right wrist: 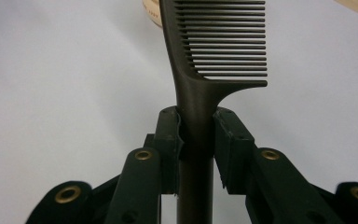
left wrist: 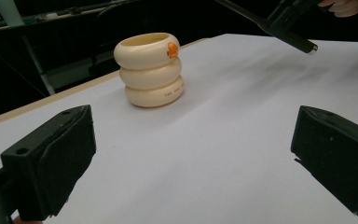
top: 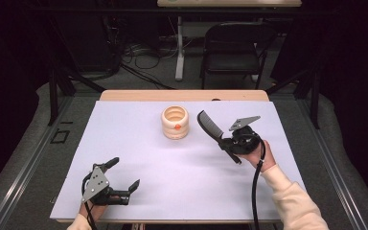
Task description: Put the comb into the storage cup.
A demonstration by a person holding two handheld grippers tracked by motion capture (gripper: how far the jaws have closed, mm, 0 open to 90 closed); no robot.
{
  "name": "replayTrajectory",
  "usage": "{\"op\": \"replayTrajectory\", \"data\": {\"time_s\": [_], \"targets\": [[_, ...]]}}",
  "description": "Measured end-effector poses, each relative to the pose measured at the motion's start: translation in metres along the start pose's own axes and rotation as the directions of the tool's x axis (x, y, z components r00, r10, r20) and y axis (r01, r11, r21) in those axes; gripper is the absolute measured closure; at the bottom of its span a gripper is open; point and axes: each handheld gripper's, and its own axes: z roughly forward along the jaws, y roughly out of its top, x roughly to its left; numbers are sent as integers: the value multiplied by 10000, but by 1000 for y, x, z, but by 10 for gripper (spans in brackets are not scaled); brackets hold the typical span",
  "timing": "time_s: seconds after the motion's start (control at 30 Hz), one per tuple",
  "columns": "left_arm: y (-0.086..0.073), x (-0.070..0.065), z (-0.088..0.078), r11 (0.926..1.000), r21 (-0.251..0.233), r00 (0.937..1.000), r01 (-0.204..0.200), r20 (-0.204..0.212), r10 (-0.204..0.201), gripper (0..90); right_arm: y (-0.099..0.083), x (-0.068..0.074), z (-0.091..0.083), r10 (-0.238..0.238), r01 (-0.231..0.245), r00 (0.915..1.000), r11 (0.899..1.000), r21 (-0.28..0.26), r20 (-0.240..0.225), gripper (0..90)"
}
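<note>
The black comb is being pinched by its handle between the pads of the right gripper, held up over the right half of the table with its teeth end pointing toward the cup. In the right gripper view the comb is showing a smooth, rounded plastic handle that is widening into a flat spine with a row of fine, straight, evenly spaced teeth, and the black pads are pressing on it from both sides. The cup is standing upright near the middle of the table, just beside the comb's tip; it is cream-coloured, glossy and shaped like three stacked rings, with a small orange knob on its top ring and an open mouth. The left gripper is resting near the front left edge, well apart from both, its jaws spread wide with nothing between them. The white sheet covering the table is lying smooth and matte, with a strip of pale wood showing along the far edge. Beyond it the room is sitting dark, with grey carpet, a black folding chair, a white table leg and loose cables on the floor.
</note>
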Motion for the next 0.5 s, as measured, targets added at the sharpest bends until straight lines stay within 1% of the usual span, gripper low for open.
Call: {"op": "replayTrajectory", "data": {"time_s": [0.5], "targets": [[0, -1, 0, 10000, -25, 10000, 54, -21, -54, 0, 5, 3, 2, 40, -40, 10000, 9978, -661, 3, 724]]}}
